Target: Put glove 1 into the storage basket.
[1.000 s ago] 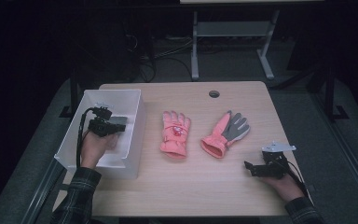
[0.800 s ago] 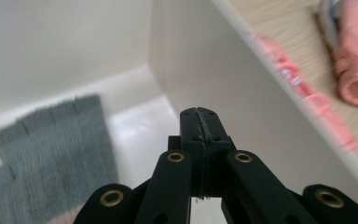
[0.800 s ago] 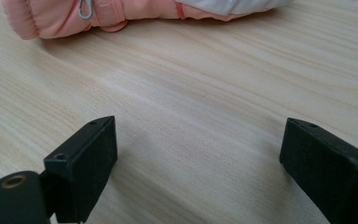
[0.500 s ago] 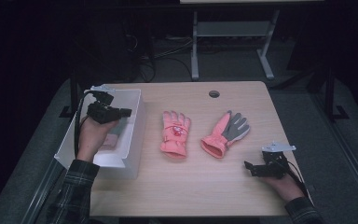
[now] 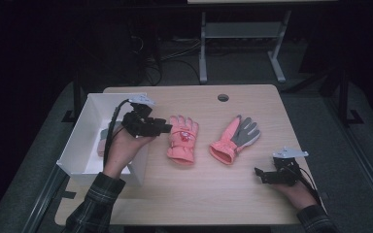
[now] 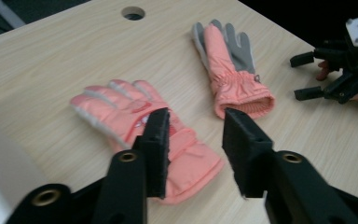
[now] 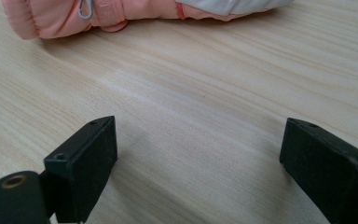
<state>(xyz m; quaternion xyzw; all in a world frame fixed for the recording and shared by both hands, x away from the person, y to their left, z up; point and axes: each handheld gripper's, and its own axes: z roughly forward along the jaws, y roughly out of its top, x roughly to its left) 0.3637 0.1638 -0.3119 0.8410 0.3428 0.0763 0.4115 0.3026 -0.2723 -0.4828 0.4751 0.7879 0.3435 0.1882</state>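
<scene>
Right gripper (image 7: 198,154) spread wide over table (image 7: 177,88), near glove (image 7: 121,14).

My left hand (image 5: 121,148) hides most of the pink thing (image 5: 102,141) in the white bin (image 5: 85,127); beyond my right jaws, the glove (image 7: 121,14) is cropped.

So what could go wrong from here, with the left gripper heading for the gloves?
The left gripper, fingers just opened and empty, hangs over the near glove's cuff; a shallow pinch may catch only a fold and slip. Carried back, the glove could snag the white bin's wall. A glove already in the bin leaves less room.
</scene>
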